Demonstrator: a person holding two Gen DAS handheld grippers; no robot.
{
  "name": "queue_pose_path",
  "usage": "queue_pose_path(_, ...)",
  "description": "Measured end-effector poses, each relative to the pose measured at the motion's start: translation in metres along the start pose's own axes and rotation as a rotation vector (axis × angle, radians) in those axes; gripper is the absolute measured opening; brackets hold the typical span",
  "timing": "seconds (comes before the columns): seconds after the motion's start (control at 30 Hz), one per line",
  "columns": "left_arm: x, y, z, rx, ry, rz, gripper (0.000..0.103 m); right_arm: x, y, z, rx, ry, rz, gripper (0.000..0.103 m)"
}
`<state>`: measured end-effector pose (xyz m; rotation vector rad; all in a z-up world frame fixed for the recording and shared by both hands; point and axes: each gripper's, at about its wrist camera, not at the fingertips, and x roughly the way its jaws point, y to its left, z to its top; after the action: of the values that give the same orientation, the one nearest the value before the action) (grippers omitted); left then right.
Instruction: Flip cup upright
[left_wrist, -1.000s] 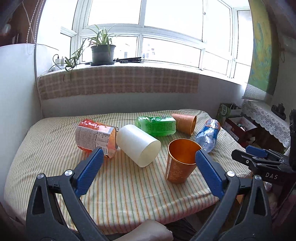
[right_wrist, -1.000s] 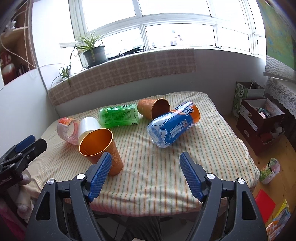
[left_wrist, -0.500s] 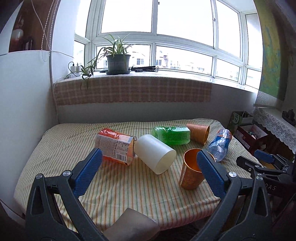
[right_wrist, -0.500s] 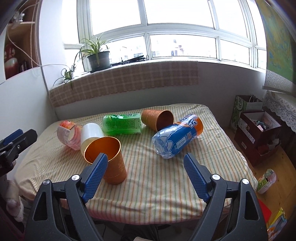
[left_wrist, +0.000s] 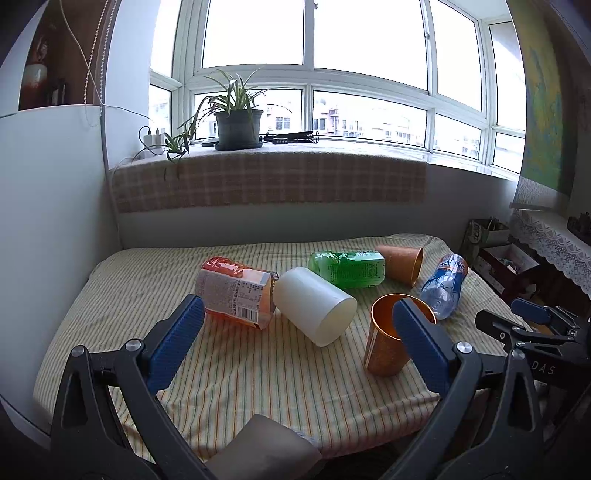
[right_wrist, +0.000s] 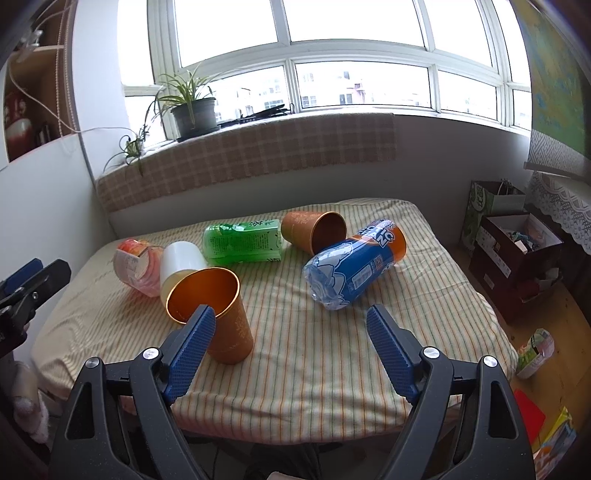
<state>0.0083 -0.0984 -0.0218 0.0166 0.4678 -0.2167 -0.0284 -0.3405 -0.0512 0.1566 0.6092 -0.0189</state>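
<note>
Both claws, left gripper (left_wrist: 295, 343) and right gripper (right_wrist: 290, 349), gaped apart, gripping nothing.
Just ahead, the orange cup (right_wrist: 218, 314) stood upright, mouth up, its inside bare.

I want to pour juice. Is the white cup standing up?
No, the white plastic cup lies tipped on its side on the striped tablecloth, its round end facing sideways, not up.

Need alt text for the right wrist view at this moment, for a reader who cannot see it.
An orange cup stands upright near the front of a striped tablecloth, just beyond the open, empty right gripper. Behind it, a second orange cup, a white cup, and a green bottle, blue bottle and pink bottle lie on their sides.
</note>
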Motion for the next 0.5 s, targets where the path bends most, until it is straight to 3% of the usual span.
queue_pose_path(0.5, 0.0024, 0.0053, 0.0013, -0.017, 0.002, 0.007, 0.103, 0.0037, -0.0002, -0.0006, 0.006, 0.018, -0.004, 0.084)
